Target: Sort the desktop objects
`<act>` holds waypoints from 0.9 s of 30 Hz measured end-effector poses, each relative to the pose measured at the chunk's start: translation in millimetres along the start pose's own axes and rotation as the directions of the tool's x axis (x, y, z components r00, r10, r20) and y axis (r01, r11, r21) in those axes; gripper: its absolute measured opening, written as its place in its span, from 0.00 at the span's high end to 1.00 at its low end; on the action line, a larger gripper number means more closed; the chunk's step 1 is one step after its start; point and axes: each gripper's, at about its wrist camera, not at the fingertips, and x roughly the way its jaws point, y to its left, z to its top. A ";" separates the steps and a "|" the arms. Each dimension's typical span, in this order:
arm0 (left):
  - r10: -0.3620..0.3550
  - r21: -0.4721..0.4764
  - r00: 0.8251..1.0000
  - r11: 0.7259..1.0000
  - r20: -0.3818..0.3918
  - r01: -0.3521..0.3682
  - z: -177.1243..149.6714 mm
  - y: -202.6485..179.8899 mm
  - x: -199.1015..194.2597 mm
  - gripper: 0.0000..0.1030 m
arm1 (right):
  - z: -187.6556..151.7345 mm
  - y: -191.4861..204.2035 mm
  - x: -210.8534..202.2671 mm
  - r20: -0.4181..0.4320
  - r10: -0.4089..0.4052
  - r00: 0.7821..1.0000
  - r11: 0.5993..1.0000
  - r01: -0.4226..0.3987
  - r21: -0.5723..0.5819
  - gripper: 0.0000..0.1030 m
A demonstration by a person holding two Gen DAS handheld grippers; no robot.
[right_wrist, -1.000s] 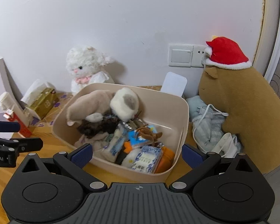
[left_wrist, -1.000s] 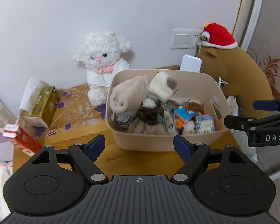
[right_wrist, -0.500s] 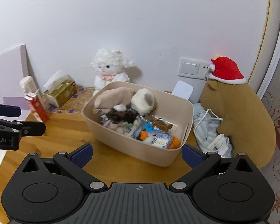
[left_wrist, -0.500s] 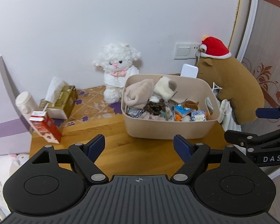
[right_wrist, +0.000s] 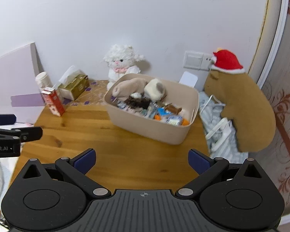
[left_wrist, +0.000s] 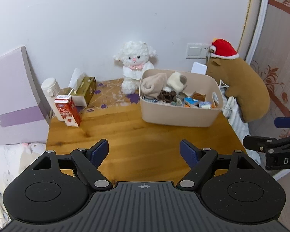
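A beige plastic bin (left_wrist: 176, 116) (right_wrist: 150, 129) stands at the back right of the wooden table (left_wrist: 129, 135), filled with soft toys, small packets and other bits. My left gripper (left_wrist: 144, 151) hovers open over the table's near edge, nothing between its fingers. My right gripper (right_wrist: 142, 161) is likewise open and empty, held back from the bin; its side shows at the right edge of the left wrist view. A red drink carton (left_wrist: 67, 111) (right_wrist: 53, 103) stands upright at the left.
A white lamb plush (left_wrist: 135, 67) sits against the wall behind the bin. A brown capybara plush with a red hat (left_wrist: 239, 85) and pale cloth (right_wrist: 216, 121) fill the right edge. A tissue box (left_wrist: 83, 90) and white bottle (left_wrist: 50, 88) stand back left.
Both grippers have pulled back and up from the bin, so it looks smaller and much more table shows. Both stayed open and empty.
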 end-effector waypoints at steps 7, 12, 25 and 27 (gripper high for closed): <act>0.015 0.030 1.000 0.999 0.011 -0.015 -14.3 6.7 -29.0 0.21 | -14.3 11.0 -27.4 -0.015 -0.019 1.000 1.000 0.019 -0.010 0.00; 0.000 0.060 1.000 0.998 0.010 -0.001 -23.1 4.9 -47.2 0.21 | -24.5 16.2 -40.4 -0.036 -0.016 0.999 1.000 0.016 0.012 0.00; -0.021 0.060 0.999 0.998 -0.026 0.023 -43.9 10.8 -72.0 0.20 | -47.1 33.0 -69.5 -0.073 -0.056 0.996 0.998 0.053 -0.043 0.00; -0.012 0.054 1.000 0.998 -0.024 0.013 -44.8 14.0 -72.7 0.20 | -48.8 35.0 -71.3 -0.076 -0.051 0.996 0.998 0.048 -0.044 0.00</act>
